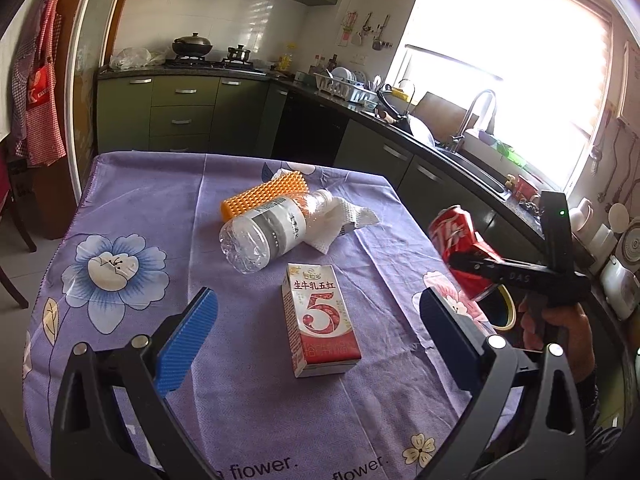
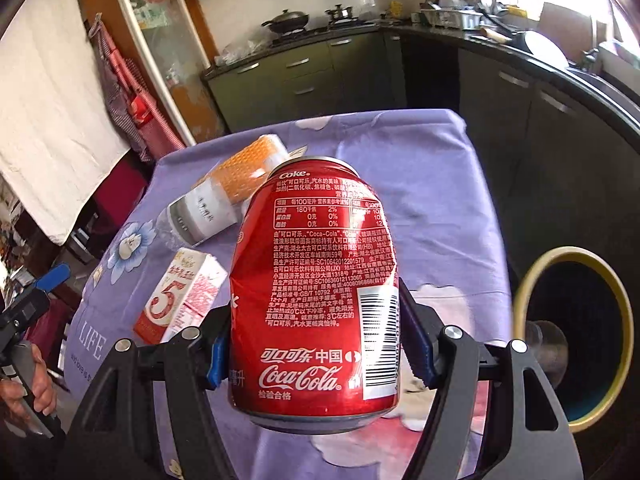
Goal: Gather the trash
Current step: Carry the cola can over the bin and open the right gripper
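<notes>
Right gripper point(image 2: 316, 354) clamps a dented red Coke can point(image 2: 316, 288) at its lower half, blue pads pressed on both sides, can upright and lifted above the table edge. From the left wrist view the same can point(image 1: 454, 236) hangs in the air off the right side of the table, tilted, with the right gripper's black body across it. Left gripper point(image 1: 316, 340) hovers over the purple floral tablecloth point(image 1: 132, 208), jaws spread wide, nothing between the blue pads. Just ahead of it lies a red-and-white milk carton point(image 1: 320, 320), flat on the cloth. Farther on, a clear plastic bottle point(image 1: 268, 236) lies on its side, touching a crumpled white tissue point(image 1: 348, 220). Behind the bottle, an orange spiky brush point(image 1: 264, 196). Beside the table's right edge, a dark bin with a yellow rim point(image 2: 576, 344) sits low, below the can. Kitchen counter point(image 1: 400, 120) and sink in the background.
</notes>
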Demonstrator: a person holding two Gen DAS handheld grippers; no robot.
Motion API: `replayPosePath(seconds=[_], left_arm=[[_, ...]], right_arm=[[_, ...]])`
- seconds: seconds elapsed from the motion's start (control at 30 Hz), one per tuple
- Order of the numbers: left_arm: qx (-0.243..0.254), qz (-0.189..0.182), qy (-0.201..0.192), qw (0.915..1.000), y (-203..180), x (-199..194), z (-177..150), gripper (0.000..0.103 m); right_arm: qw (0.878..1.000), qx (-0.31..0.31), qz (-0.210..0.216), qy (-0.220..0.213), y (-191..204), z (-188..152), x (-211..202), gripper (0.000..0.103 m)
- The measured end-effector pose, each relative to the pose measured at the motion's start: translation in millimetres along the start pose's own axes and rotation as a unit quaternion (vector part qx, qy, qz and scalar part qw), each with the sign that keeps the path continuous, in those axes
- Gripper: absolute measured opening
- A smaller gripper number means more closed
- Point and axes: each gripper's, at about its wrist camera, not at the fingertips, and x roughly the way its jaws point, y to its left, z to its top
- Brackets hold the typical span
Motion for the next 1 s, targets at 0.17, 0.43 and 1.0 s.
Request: replayPosePath(seconds=[0.17, 0.43, 1.0], left_arm=[[0.01, -0.009, 0.009, 0.9999, -12.5, 9.6, -0.4, 0.096], [0.032, -0.017, 0.027, 0.999, -35.7, 25.8, 0.0, 0.096], [0.036, -0.011, 0.057, 0.9977, -42.2, 48.2, -6.4, 0.096]], right_arm=[[0.993, 0.079, -0.09, -0.002, -96.2, -4.9, -21.8, 0.068], [0.971, 0.149, -0.178, 0.053, -210.2, -28.5, 11.5, 0.068], [0.972, 0.137, -0.189, -0.016, -171.4, -38.1, -27.8, 0.084]])
